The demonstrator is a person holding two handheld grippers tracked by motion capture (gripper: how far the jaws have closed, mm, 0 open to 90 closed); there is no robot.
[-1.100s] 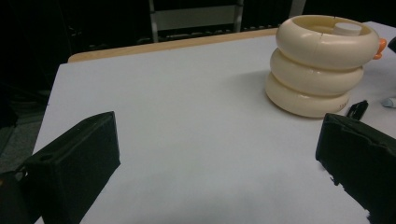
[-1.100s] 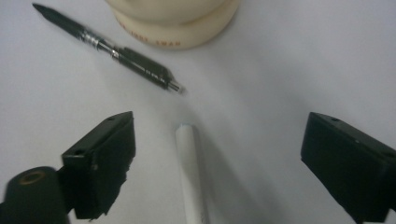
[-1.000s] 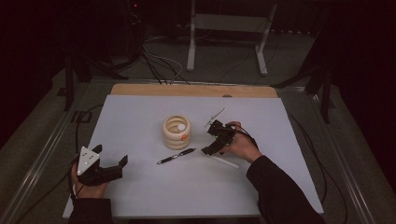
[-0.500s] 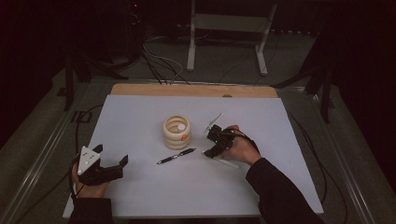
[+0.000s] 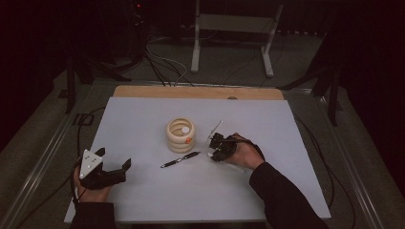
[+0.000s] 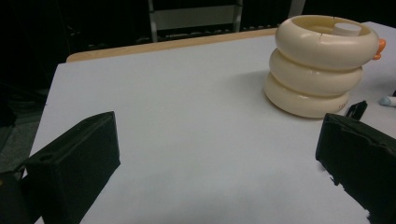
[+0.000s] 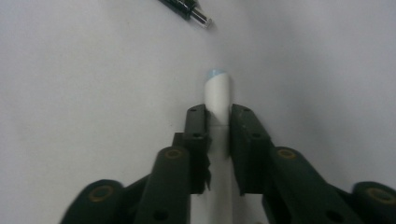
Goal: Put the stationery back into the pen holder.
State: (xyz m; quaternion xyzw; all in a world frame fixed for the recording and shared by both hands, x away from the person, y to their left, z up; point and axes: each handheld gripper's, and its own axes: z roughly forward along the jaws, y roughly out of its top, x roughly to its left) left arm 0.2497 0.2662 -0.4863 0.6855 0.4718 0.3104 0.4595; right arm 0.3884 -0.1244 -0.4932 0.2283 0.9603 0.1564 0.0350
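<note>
On a white table (image 5: 143, 124) a person holds a two-jaw gripper in each hand. The right gripper (image 5: 216, 150) lies low over the table a little right of the middle, and its jaws have just been closing; they now clench a white pen (image 7: 217, 100). In the right gripper view the two black jaws press on the pen's barrel from both sides, and the pen's rounded, pale blue end sticks out past the fingertips (image 7: 195, 122) over the white surface. In the high view the rest of the white pen (image 5: 216, 130) shows as a thin pale stick slanting up and away from the gripper, towards the far side of the table.

A second, black pen (image 5: 180, 159) lies flat on the table just left of the right gripper, slanted, with its near end pointing towards the person's left. Its metal tip (image 7: 201, 19) shows at the top of the right gripper view, apart from the white pen's end.

Just beyond the black pen stands a cream holder (image 5: 180, 135) made of three stacked rings, with a small orange knob on its side and a white cap inside its top.

The left gripper (image 5: 114, 171) rests near the front left corner of the table, well apart from the pens. Its jaws stand wide apart with nothing between them, as the left gripper view shows, and the cream holder (image 6: 322, 70) stands ahead of them to the right.
</note>
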